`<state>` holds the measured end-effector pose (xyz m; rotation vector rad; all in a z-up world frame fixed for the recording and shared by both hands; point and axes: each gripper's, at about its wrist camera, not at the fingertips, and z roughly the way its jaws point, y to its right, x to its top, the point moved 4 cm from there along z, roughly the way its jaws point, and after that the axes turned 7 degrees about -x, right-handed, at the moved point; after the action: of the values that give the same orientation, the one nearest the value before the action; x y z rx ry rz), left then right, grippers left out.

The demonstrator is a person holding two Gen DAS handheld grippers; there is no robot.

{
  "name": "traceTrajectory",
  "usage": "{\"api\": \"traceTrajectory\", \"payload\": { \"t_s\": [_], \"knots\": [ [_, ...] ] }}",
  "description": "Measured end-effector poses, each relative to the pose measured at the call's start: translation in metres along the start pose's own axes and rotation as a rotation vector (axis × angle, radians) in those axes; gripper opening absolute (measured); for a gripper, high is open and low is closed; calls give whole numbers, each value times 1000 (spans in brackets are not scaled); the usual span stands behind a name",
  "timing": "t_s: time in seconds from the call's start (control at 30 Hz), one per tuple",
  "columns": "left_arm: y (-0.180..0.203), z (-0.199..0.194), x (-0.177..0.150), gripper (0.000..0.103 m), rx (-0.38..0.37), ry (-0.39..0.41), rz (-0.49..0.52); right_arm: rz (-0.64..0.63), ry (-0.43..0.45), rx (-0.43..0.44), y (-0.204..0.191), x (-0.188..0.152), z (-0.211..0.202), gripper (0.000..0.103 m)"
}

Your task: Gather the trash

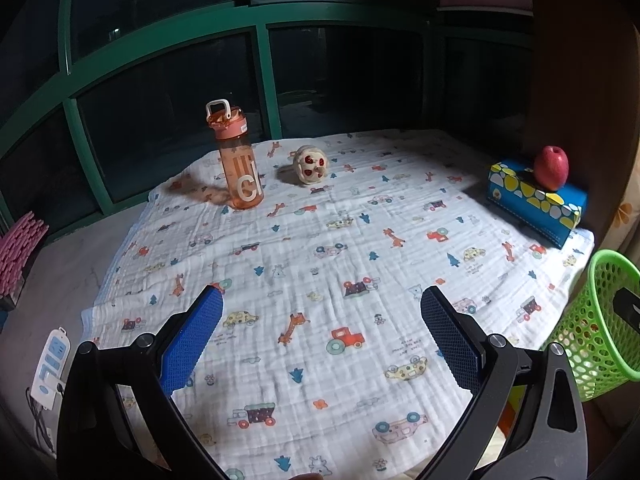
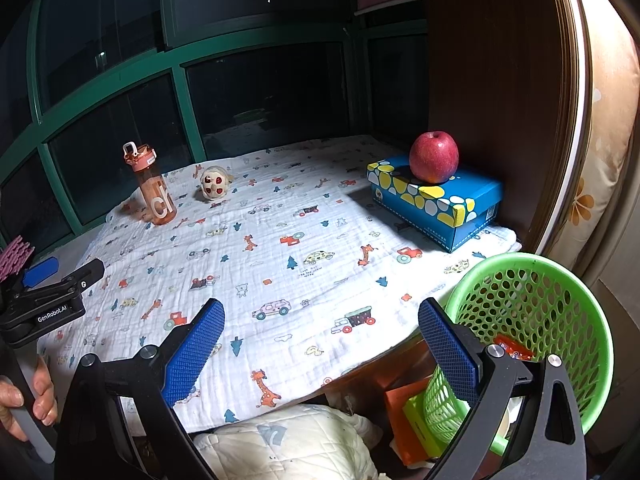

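Note:
A green mesh basket (image 2: 560, 300) stands off the table's right front corner, with a red wrapper (image 2: 514, 350) inside it; the basket (image 1: 600, 320) also shows at the right edge of the left wrist view. My right gripper (image 2: 322, 312) is open and empty, hovering over the table's front edge just left of the basket. My left gripper (image 1: 322, 300) is open and empty above the patterned cloth (image 1: 340, 248); in the right wrist view it (image 2: 52, 272) appears at the far left, held by a hand (image 2: 24, 400).
On the cloth stand an orange water bottle (image 1: 238, 164), a small cream toy (image 1: 310, 166) and a blue spotted box (image 2: 436, 200) with a red apple (image 2: 434, 156) on top. A dark window lies behind. A power strip (image 1: 50, 364) lies at left. Bedding (image 2: 288, 444) and boxes sit below the table.

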<state>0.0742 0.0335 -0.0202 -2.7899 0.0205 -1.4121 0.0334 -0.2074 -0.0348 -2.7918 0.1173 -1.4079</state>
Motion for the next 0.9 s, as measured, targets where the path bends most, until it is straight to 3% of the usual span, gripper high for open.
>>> {"api": "traceTrajectory", "payload": {
  "t_s": [0.9],
  "knots": [
    [1, 2, -3, 98, -2, -7, 3, 1, 0, -2, -1, 1, 0, 94]
  ]
}}
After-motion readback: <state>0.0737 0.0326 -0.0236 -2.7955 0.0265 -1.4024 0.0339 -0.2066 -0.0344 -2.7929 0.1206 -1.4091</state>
